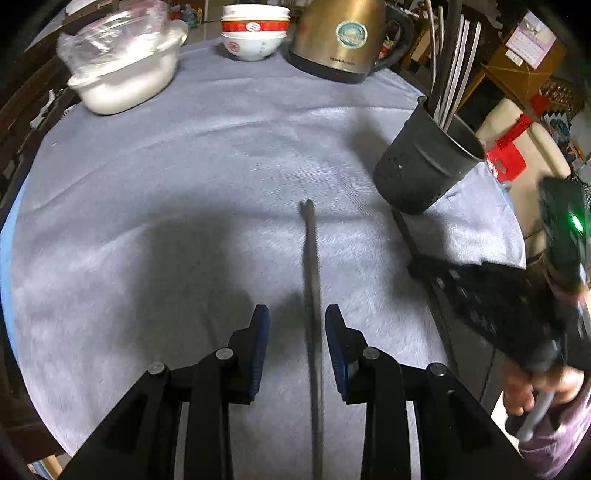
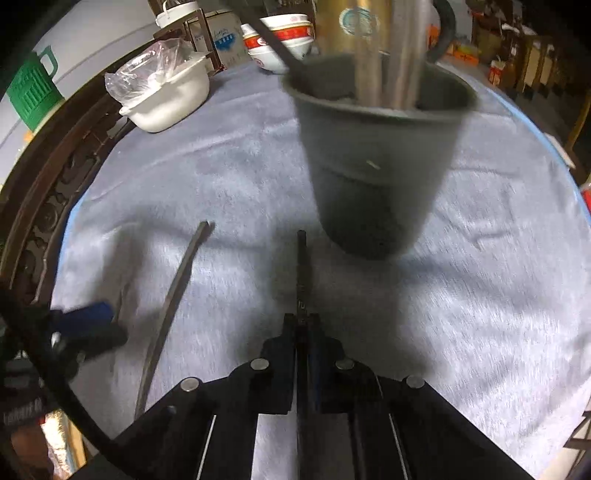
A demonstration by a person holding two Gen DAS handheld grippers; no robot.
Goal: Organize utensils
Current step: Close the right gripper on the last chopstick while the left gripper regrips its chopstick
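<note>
The right gripper is clenched on a dark chopstick whose tip points toward the base of the dark utensil holder just ahead. That holder stands on the grey towel-covered surface and carries several pale utensils. The left gripper hovers with its jaws spread, a second chopstick lying on the cloth between the blue pads, not touched by them. Farther back sit a brass-coloured kettle, stacked bowls and a plastic-wrapped white pot.
</note>
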